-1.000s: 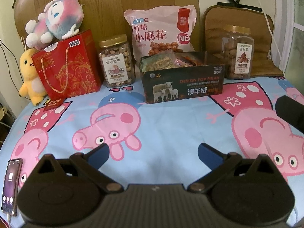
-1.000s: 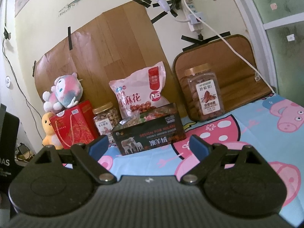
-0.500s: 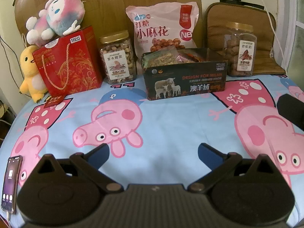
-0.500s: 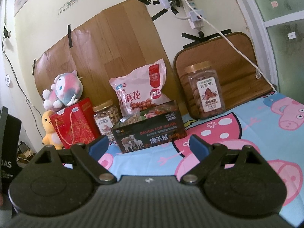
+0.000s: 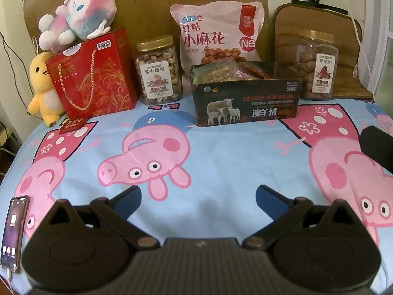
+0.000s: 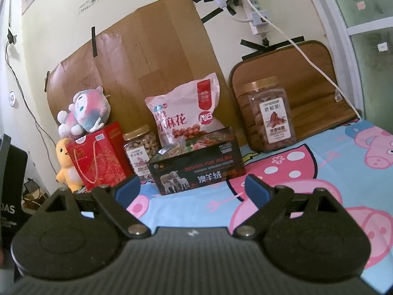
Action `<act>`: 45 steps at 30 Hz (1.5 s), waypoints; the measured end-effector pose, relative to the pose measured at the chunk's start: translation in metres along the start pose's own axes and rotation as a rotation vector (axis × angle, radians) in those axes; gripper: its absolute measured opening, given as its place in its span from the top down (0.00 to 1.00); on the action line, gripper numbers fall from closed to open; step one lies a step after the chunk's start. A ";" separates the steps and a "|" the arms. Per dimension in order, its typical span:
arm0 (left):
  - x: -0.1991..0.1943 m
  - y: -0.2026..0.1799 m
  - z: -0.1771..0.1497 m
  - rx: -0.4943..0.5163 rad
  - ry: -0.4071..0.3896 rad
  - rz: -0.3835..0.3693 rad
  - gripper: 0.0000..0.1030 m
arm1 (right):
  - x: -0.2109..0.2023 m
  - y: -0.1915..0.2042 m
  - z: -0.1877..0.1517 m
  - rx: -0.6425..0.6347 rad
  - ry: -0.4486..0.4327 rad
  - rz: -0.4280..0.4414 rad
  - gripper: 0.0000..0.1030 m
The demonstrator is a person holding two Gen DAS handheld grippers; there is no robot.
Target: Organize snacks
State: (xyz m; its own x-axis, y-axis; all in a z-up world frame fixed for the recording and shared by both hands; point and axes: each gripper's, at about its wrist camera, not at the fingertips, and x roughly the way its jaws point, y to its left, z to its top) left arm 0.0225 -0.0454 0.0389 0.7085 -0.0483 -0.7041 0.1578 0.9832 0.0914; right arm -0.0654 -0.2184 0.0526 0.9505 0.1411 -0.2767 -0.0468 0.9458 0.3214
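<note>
A black open box (image 5: 248, 103) holding several small snack packets stands at the back of the table; it also shows in the right wrist view (image 6: 196, 172). Behind it leans a pink snack bag (image 5: 217, 34) (image 6: 186, 113). A jar of nuts (image 5: 158, 70) (image 6: 140, 152) stands left of the box, and a taller jar (image 5: 318, 64) (image 6: 269, 118) stands to its right. My left gripper (image 5: 198, 198) is open and empty over the cloth. My right gripper (image 6: 192, 188) is open and empty, well short of the box.
A red gift bag (image 5: 94, 78) stands at the back left with a pink plush toy (image 5: 78, 9) on top and a yellow duck plush (image 5: 44, 88) beside it. A phone (image 5: 13, 231) lies at the table's front left edge. A Peppa Pig cloth (image 5: 221, 159) covers the table.
Both views have shifted slightly downward and back from the snacks. Both grippers stay open and empty. Nothing on the table has moved.
</note>
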 end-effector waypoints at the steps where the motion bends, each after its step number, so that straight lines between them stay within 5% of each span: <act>1: 0.000 0.001 0.000 -0.003 0.002 0.000 0.00 | 0.000 0.001 0.000 -0.001 0.002 0.000 0.09; 45: 0.005 0.010 -0.005 -0.031 0.021 0.003 0.00 | 0.001 0.003 -0.005 0.007 0.002 -0.015 0.09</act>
State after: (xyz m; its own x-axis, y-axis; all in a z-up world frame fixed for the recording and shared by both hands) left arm 0.0241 -0.0346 0.0330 0.6942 -0.0417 -0.7185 0.1337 0.9884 0.0717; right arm -0.0657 -0.2141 0.0488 0.9505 0.1279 -0.2833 -0.0309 0.9458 0.3233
